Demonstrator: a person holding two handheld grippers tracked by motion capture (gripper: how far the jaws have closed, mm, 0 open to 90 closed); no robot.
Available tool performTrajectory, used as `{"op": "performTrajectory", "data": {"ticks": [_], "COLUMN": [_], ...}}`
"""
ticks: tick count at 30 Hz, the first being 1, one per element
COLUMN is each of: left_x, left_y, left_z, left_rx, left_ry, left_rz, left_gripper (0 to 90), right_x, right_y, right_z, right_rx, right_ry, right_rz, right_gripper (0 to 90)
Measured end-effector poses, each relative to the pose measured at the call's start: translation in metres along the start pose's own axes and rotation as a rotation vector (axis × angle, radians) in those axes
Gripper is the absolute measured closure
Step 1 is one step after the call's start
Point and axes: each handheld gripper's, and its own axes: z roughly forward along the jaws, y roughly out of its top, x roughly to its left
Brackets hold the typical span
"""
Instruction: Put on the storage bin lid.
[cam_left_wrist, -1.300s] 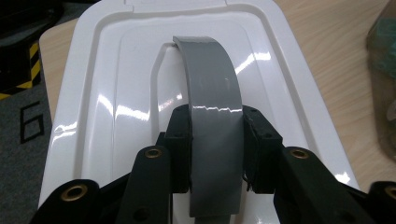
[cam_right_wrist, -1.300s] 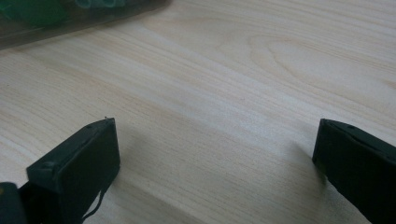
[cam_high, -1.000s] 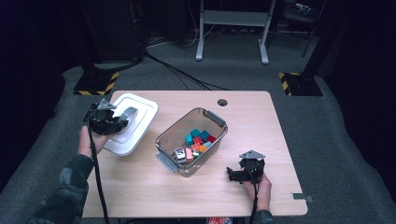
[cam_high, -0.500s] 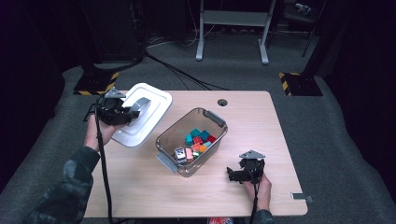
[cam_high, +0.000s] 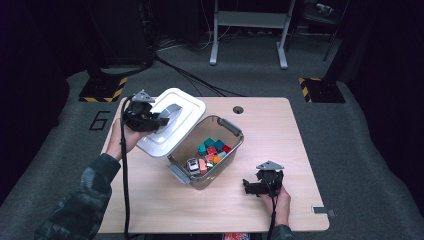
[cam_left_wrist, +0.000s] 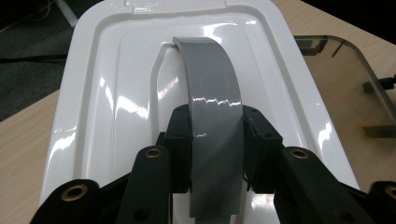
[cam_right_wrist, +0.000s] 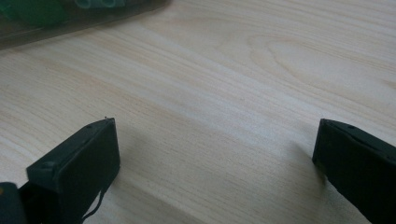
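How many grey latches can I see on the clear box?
2. One grey latch sits on the far end of the clear box, near the table's hole; the other latch is on the near end, toward the person. Others may be hidden.

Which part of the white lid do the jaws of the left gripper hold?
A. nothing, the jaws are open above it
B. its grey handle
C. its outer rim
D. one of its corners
B: in the left gripper view, the left gripper has its jaws pressed on both sides of the grey handle of the white lid.
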Motion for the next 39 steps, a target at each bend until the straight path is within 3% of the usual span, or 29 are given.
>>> {"op": "performTrajectory", "data": {"ticks": [8, 21, 27, 39], "left_x": [-0.025, -0.067, -0.078, -0.089], "left_y": [0.007, 0.007, 0.003, -0.003], "left_z": [0.024, 0.066, 0.076, 0.079], "left_rx": [0.003, 0.06, 0.073, 0.063], "left_ry": [-0.077, -0.179, -0.177, -0.16], "left_rz": [0.022, 0.072, 0.067, 0.054], "left_gripper": [67.0, 66.9, 66.9, 66.6], "right_x": [-0.001, 0.0, 0.0, 0.0], "right_y": [0.0, 0.0, 0.0, 0.0], "right_z": [0.0, 0.0, 0.0, 0.0], "right_rx": [-0.002, 0.0, 0.0, 0.001], "right_ry": [0.0, 0.0, 0.0, -0.002], "right_rz": [-0.006, 0.0, -0.001, -0.004], "right_gripper": [0.0, 0.0, 0.0, 0.0]}}
